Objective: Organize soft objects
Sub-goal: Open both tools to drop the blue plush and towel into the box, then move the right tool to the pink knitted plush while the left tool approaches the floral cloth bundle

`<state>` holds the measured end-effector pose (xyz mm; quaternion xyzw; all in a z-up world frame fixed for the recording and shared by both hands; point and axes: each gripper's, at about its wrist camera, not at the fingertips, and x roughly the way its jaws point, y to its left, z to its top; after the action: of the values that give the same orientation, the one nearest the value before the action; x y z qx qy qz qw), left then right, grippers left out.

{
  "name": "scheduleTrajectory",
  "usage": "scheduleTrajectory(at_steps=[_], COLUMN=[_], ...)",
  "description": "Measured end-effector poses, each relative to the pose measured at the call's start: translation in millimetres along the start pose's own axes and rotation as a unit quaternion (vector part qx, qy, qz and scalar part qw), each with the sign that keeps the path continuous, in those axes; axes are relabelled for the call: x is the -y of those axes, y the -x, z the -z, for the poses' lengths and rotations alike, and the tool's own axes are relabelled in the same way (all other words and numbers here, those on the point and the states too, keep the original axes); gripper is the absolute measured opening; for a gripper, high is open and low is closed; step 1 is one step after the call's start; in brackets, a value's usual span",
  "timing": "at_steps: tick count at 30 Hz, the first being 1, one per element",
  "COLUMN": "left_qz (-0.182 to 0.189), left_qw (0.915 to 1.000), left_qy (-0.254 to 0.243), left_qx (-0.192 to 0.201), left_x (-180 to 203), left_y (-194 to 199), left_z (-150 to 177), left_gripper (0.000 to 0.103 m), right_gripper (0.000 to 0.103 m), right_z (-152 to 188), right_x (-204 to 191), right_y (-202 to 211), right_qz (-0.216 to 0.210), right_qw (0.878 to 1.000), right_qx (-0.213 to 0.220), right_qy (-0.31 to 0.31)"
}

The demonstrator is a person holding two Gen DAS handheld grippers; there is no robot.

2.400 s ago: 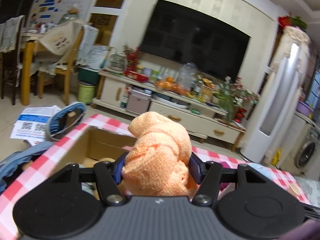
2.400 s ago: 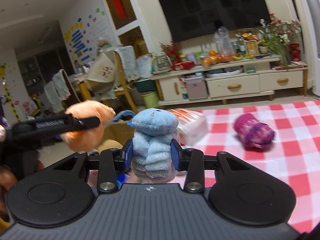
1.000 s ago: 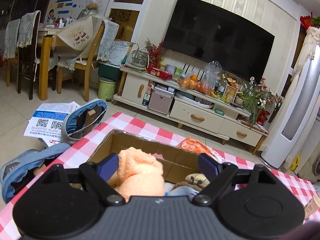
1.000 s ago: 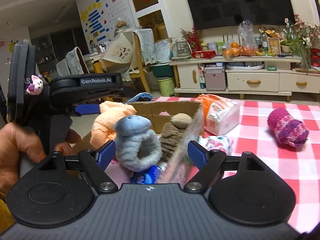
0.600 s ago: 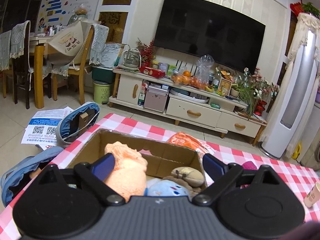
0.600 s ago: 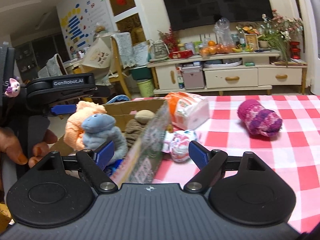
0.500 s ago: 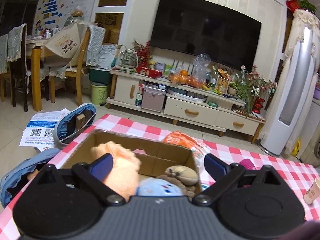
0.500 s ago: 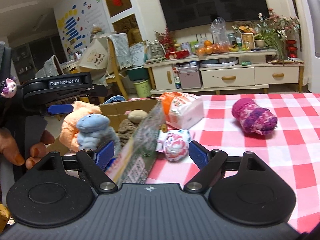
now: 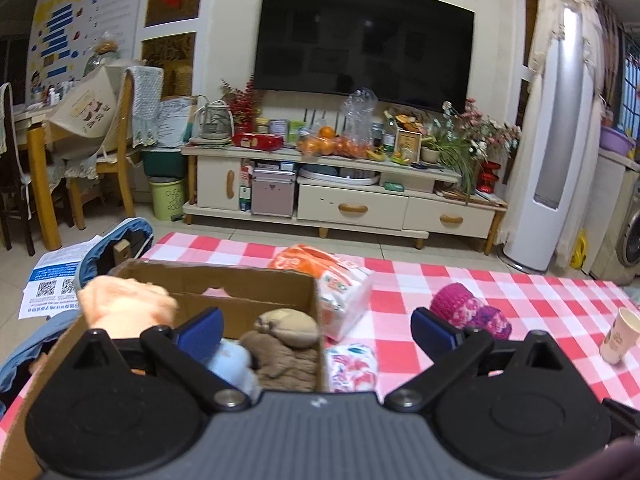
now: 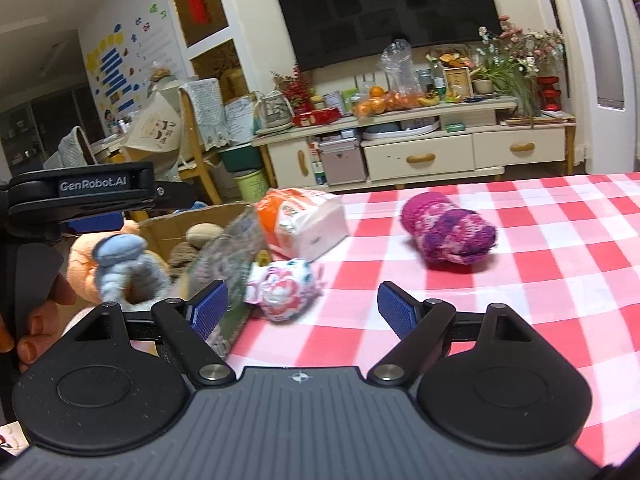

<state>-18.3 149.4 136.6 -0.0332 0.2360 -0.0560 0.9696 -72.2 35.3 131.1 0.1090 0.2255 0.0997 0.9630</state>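
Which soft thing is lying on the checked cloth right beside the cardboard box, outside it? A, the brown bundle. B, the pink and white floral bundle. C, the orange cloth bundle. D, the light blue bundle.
B: the pink and white floral bundle lies on the checked tablecloth against the outside of the cardboard box, while the orange bundle, the light blue bundle and the brown bundle sit inside it.
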Motion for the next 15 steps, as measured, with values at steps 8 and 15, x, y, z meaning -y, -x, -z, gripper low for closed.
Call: scheduleTrajectory(at_steps=[8,15], left_qz=[0.01,0.014], left_qw=[0.9995,0.9987], left_qy=[-0.029,-0.049], left_qx=[-0.001,-0.006], left_x=[27.8,48.0], left_y=[-4.6,-10.0], left_z=[6.2,13.4], left_gripper=[0.102,0.102], right_gripper=[0.102,0.102], right_z=[0.2,-1.8], right_x=[34.3,57.8], right_y=[7.1,10.3], right_qz=[0.029,0.047], right_qw=[0.999,0.998], right_qx=[0.015,0.026], right_qy=[-0.018,-0.031])
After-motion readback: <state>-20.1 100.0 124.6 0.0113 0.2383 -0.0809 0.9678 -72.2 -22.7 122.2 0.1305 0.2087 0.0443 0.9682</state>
